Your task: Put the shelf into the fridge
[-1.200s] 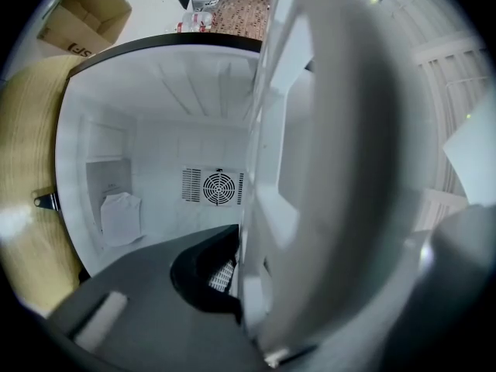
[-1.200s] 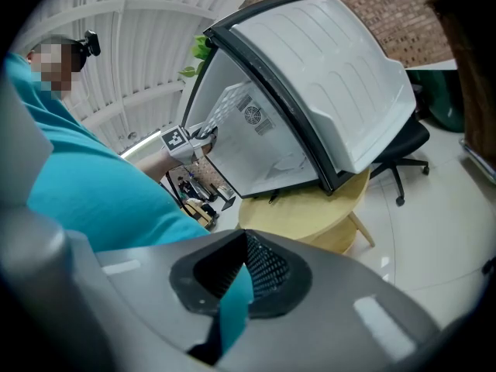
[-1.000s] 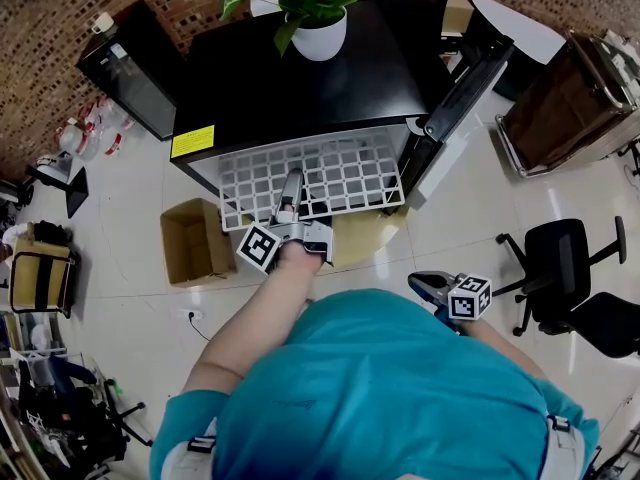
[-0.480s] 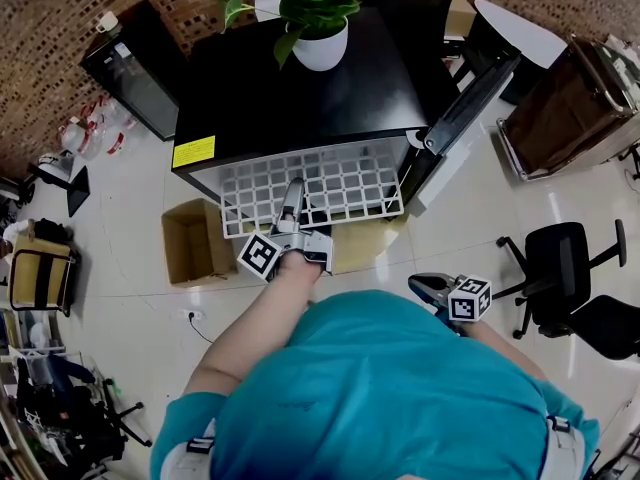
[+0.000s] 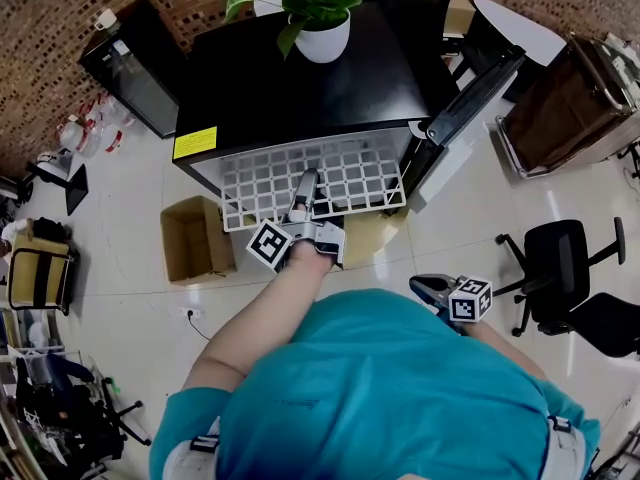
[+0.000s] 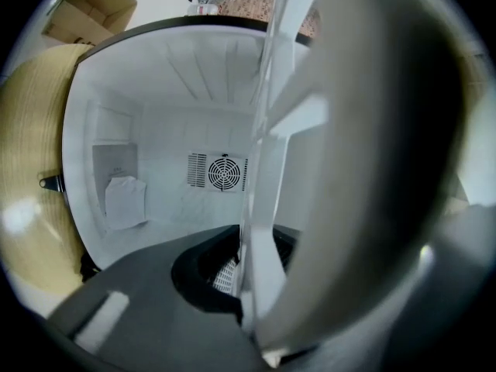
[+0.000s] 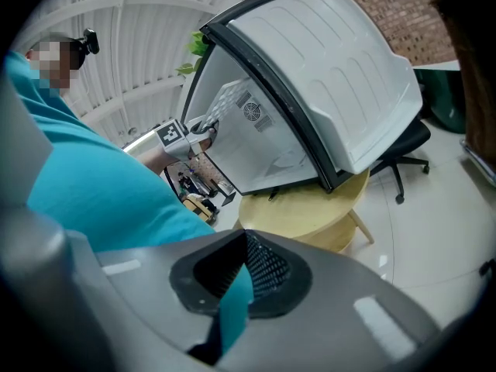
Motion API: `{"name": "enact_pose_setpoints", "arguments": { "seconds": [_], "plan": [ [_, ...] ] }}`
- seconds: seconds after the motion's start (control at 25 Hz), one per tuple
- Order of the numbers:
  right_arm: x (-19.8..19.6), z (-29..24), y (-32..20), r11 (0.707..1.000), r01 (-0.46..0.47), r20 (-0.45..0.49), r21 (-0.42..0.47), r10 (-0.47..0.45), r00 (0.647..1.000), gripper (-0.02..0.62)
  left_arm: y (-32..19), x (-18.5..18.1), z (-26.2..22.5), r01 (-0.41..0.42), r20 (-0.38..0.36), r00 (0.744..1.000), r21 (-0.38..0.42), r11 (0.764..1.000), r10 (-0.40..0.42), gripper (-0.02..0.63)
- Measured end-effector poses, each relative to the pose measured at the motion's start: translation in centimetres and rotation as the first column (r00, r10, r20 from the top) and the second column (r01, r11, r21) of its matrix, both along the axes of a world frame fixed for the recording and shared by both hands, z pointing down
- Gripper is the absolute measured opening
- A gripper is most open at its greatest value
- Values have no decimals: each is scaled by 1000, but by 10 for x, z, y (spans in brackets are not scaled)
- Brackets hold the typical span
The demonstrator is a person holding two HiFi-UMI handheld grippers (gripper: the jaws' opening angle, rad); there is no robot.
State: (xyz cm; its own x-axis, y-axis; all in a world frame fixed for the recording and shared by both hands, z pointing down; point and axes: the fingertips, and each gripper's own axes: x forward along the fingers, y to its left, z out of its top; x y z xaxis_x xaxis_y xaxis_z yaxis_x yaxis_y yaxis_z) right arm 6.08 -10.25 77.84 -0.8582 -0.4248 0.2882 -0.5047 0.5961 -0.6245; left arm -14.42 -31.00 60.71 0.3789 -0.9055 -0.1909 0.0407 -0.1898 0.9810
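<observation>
The white wire shelf (image 5: 340, 173) sticks out level from the open front of the small black fridge (image 5: 300, 78). My left gripper (image 5: 303, 190) is shut on the shelf's near edge. In the left gripper view the shelf (image 6: 267, 130) runs edge-on from the jaws (image 6: 244, 277) into the white fridge interior, which has a round fan grille (image 6: 225, 173) on its back wall. My right gripper (image 5: 428, 288) hangs by my right side, away from the fridge, shut with nothing in it. Its own view (image 7: 240, 281) looks up at the open fridge door (image 7: 333, 76).
The fridge stands on a round wooden table (image 5: 370, 238) with its door (image 5: 470, 88) swung out to the right. A potted plant (image 5: 322, 28) sits on top. An open cardboard box (image 5: 195, 240) lies on the floor at left and an office chair (image 5: 565, 268) at right.
My left gripper and the shelf's near edge have shifted slightly to the right in the head view. The right gripper has stayed put.
</observation>
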Motion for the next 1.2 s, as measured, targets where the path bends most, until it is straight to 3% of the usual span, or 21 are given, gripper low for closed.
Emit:
{"name": "enact_pose_setpoints", "arguments": {
  "seconds": [0.24,0.44,0.88,1.2],
  "plan": [
    [5,0,-1,1000,-6,-2,-2,6,1000,2,-4,1,-6,3,-11,1000,-44,999,-4,80],
    [7,5,-2,1000,-8,-9,-4,8,1000,2,-21,-3,3,30,51,998,-12,999,-29,81],
    [7,9,6,1000,-16,-14,-2,16,1000,2,-29,-2,-1,42,5,999,-46,998,-42,77],
    [12,10,6,1000,-28,-13,-4,28,1000,2,-29,-4,-4,48,34,998,17,999,-49,78]
  ]
}}
